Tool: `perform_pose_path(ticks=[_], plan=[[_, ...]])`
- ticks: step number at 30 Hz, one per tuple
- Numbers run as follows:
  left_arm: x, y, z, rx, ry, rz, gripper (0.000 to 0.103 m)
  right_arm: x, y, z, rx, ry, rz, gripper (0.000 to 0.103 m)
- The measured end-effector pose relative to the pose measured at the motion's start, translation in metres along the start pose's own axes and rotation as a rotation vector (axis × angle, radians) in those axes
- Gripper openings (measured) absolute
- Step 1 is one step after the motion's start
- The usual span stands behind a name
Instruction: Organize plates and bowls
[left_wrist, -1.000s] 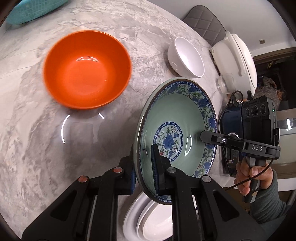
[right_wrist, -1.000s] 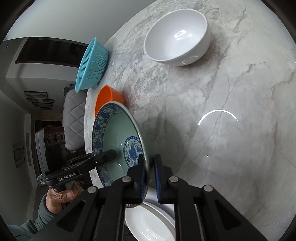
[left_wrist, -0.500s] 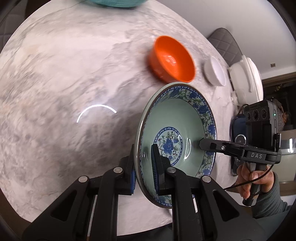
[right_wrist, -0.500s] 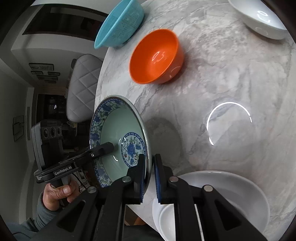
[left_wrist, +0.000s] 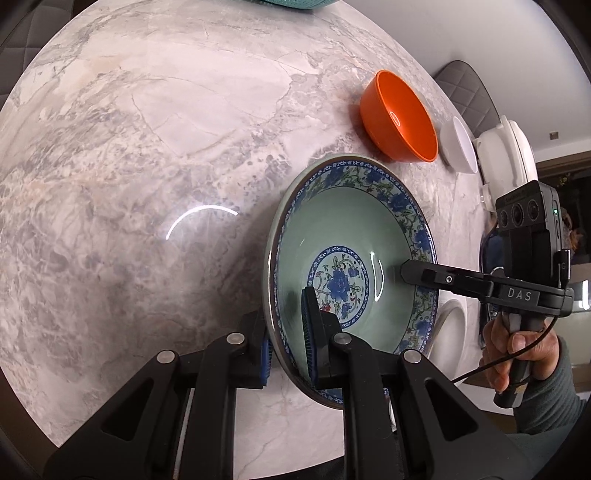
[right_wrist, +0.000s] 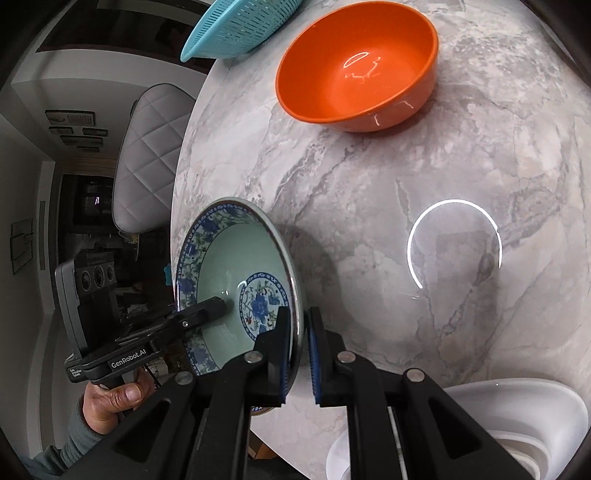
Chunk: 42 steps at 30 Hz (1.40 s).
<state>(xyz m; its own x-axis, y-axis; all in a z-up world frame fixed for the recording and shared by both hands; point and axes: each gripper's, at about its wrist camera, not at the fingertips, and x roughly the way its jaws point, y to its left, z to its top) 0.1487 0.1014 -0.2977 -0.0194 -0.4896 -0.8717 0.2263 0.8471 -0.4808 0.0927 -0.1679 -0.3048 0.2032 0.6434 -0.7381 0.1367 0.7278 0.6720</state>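
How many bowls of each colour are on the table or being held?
Orange bowl: 1
Blue-flowered green bowl, held by both grippers: 1
White bowl: 1
Total: 3 bowls, not counting the white dishes stacked at the table edge.

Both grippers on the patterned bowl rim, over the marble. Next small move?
Probably lower it together onto the bare marble table. Left gripper and right gripper pinch opposite sides of the blue-patterned bowl; the orange bowl sits well clear.
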Motion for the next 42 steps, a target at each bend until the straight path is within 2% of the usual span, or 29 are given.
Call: perform_pose_path(ticks=[9,15,16,18,19,20,23,25,26,29,32,34,37,42], plan=[[0.014,-0.002,-0.003,0.002,0.015,-0.010,0.012,0.007,-0.013,-0.004,0.029,-0.005,-0.013,0.011],[0.012,-0.002,-0.006,-0.028,-0.020,-0.012,0.016,0.001,-0.014,-0.009,0.028,-0.033,-0.012,0.015],[0.008,0.000,-0.008,-0.039,-0.038,-0.017,0.021,0.000,-0.014,-0.010,0.032,-0.042,-0.009,0.018],[-0.005,0.008,-0.014,-0.065,-0.069,-0.020,0.048,-0.007,-0.014,-0.012,0.031,-0.072,-0.002,0.036],[-0.011,0.011,-0.017,-0.079,-0.088,-0.030,0.065,-0.011,-0.013,-0.013,0.027,-0.090,0.003,0.040],[-0.020,0.014,-0.019,-0.092,-0.105,-0.042,0.068,-0.016,-0.012,-0.015,0.025,-0.109,0.002,0.048],[-0.043,0.016,-0.021,-0.110,-0.145,-0.084,0.071,-0.036,-0.011,-0.023,0.029,-0.165,0.020,0.049],[-0.057,0.011,-0.023,-0.101,-0.190,-0.116,0.076,-0.055,-0.011,-0.034,0.043,-0.226,0.050,0.057],[-0.064,0.008,-0.023,-0.092,-0.209,-0.143,0.076,-0.065,-0.013,-0.042,0.054,-0.259,0.064,0.065],[-0.077,-0.008,-0.017,-0.049,-0.236,-0.238,0.076,-0.097,-0.027,-0.068,0.117,-0.370,0.116,0.074],[-0.085,-0.033,-0.007,0.020,-0.260,-0.311,0.076,-0.123,-0.052,-0.095,0.229,-0.469,0.152,0.075],[-0.090,-0.055,0.002,0.080,-0.284,-0.316,0.076,-0.139,-0.071,-0.108,0.312,-0.528,0.151,0.076],[-0.090,-0.093,0.026,0.146,-0.243,-0.311,0.076,-0.165,-0.094,-0.120,0.391,-0.601,0.139,0.076],[-0.080,-0.149,0.078,0.225,-0.203,-0.221,0.076,-0.205,-0.109,-0.102,0.353,-0.657,0.059,0.073]])
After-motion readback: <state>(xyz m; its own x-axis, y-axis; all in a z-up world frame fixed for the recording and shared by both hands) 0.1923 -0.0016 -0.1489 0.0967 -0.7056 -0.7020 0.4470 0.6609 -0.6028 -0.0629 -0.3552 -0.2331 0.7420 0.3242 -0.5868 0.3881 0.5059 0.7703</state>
